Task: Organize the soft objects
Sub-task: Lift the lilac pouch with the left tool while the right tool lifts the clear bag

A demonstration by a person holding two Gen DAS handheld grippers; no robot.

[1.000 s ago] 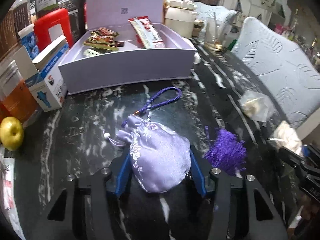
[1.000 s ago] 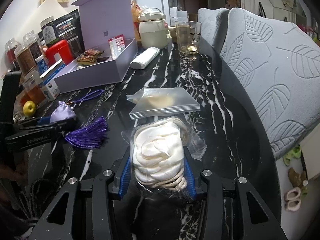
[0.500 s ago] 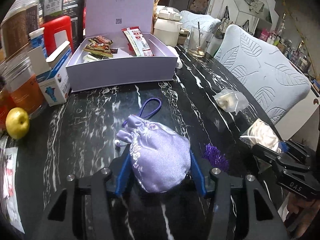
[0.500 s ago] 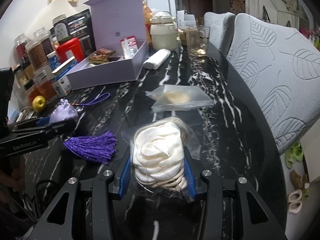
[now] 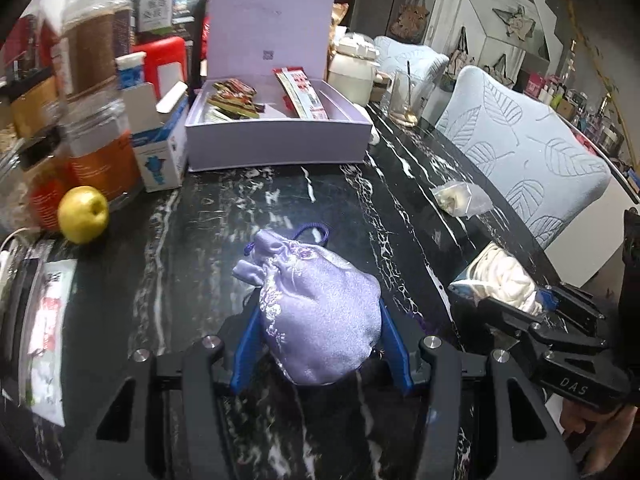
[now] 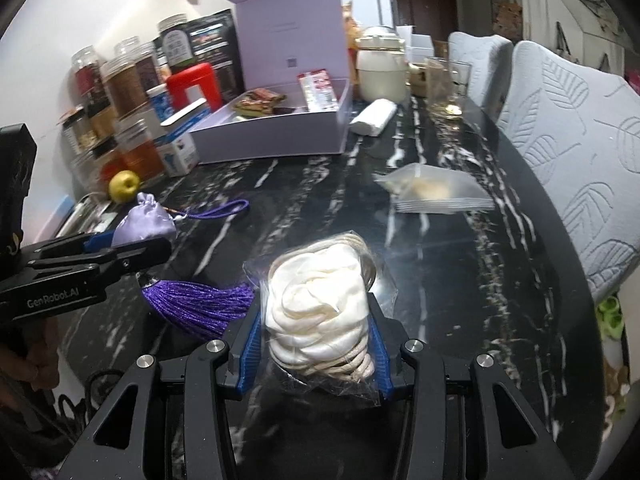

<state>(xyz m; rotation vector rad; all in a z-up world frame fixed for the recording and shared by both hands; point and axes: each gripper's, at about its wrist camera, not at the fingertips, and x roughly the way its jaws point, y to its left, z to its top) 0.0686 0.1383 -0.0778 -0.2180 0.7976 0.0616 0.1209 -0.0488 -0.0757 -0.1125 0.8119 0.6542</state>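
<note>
My left gripper (image 5: 318,344) is shut on a lilac drawstring pouch (image 5: 316,316) and holds it above the black marble table (image 5: 200,248). Its purple tassel (image 6: 196,308) hangs below it, and the pouch also shows in the right wrist view (image 6: 144,224). My right gripper (image 6: 316,344) is shut on a clear bag of white cloth (image 6: 320,312), also lifted; the bag shows in the left wrist view (image 5: 500,280). An open lilac box (image 5: 276,140) with snack packets stands at the back of the table.
A second clear bag (image 6: 432,196) lies on the table's right side. A yellow apple (image 5: 83,220), jars (image 5: 100,156) and a blue-white carton (image 5: 160,152) crowd the left. A white pot (image 6: 380,76), a glass (image 6: 444,84) and leaf-patterned chairs (image 6: 580,140) stand right.
Both grippers have risen and pulled back from the box with their loads. The pouch's cord and tassel have come up off the table.
</note>
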